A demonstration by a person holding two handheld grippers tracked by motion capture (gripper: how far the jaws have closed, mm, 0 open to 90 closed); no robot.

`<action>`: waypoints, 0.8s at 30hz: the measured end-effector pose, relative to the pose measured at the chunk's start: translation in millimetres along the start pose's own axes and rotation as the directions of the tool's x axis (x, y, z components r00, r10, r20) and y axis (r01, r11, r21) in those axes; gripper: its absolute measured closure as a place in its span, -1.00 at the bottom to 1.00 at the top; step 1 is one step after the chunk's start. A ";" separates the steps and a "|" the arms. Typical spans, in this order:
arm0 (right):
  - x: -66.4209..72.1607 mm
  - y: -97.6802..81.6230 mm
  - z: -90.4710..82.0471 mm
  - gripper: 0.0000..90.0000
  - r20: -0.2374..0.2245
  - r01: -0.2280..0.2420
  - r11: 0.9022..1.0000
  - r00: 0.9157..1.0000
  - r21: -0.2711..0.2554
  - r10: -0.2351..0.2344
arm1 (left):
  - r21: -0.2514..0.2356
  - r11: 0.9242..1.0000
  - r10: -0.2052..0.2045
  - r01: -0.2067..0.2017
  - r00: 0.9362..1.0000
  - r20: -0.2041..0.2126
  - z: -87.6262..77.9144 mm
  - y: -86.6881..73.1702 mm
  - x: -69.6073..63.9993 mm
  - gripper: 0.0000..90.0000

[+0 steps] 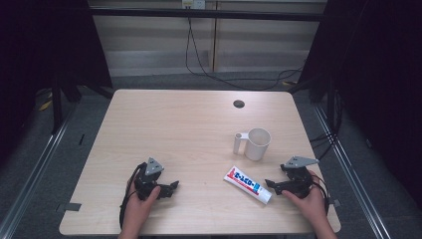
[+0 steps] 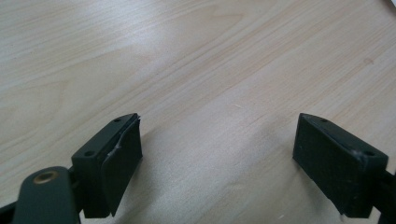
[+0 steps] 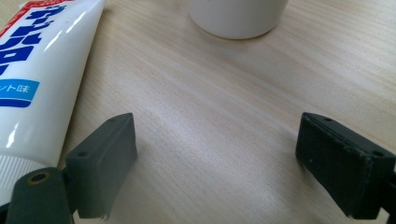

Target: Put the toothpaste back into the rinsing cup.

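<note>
Beside the right tool [image 1: 269, 183], jaws spread and empty, toothpaste tube [image 1: 247, 183] lying flat, cap end just outside one jaw

Right gripper view: toothpaste tube [image 3: 42, 70] cut off by left and top edges; I read part of blue-and-red print only. White cup [image 3: 236, 16] cut at top edge, base alone visible to me. High view: tube lettering [image 1: 246, 183] too small to read. Worktop [image 1: 199, 129] near edge partly cut by frame bottom; forearms cut there too. Left gripper view: white corner at upper right edge [image 2: 391, 2], cannot identify. Surroundings beyond worktop dark, detail unresolved.
</note>
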State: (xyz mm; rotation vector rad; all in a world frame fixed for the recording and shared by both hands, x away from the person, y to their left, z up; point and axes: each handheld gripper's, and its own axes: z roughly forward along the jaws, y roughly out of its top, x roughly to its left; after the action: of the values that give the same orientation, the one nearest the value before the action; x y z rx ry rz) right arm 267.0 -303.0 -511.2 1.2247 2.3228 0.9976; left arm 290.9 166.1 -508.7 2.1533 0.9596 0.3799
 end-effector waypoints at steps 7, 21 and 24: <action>0.3 8.4 0.7 -0.73 0.005 -0.004 0.998 1.000 0.067 0.004 | 0.000 1.000 0.002 -0.002 1.000 0.002 0.0 0.0 0.1 -0.66; -2.9 25.0 -4.7 -0.57 0.023 -0.023 0.983 1.000 0.180 0.019 | 0.001 1.000 -0.003 0.003 1.000 0.000 -0.2 0.0 0.2 -0.66; -0.1 31.6 -8.1 -0.56 0.018 -0.014 0.981 1.000 0.194 0.011 | 0.001 1.000 0.000 0.000 1.000 -0.002 -0.1 0.0 0.1 -0.66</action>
State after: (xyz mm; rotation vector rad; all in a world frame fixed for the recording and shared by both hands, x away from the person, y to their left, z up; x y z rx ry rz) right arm 280.9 -294.4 -482.9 1.3159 2.4490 0.7750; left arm 290.9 166.2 -508.6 2.1535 0.9611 0.3811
